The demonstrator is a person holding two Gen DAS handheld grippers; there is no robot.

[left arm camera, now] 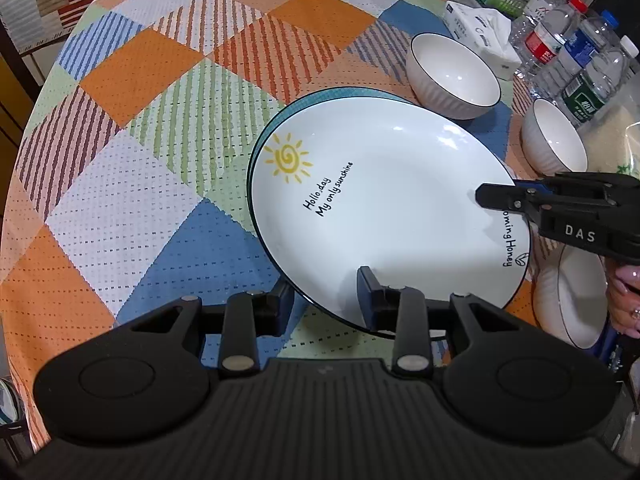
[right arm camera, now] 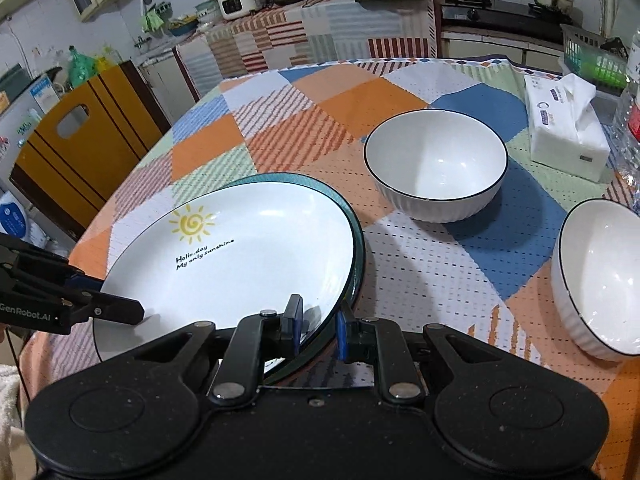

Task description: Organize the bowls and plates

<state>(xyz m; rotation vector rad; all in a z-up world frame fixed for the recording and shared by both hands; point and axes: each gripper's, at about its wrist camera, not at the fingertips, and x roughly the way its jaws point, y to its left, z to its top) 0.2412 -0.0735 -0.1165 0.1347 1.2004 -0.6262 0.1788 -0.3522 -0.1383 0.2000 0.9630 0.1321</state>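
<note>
Both grippers clamp the rim of the white sun plate point(left arm camera: 372, 200): the left gripper point(left arm camera: 326, 300) has one of its fingers point(left arm camera: 366, 288) on top of the near edge and the other beneath, and the right gripper point(right arm camera: 318, 326) pinches the plate's right edge. The plate sits tilted over a teal-rimmed plate point(right arm camera: 352, 216) on the checked bench point(left arm camera: 132, 184). Farther right stand two white ribbed bowls point(right arm camera: 436, 164) point(right arm camera: 600, 276), well apart from the plates, with a tissue pack point(right arm camera: 564, 128) beyond.
</note>
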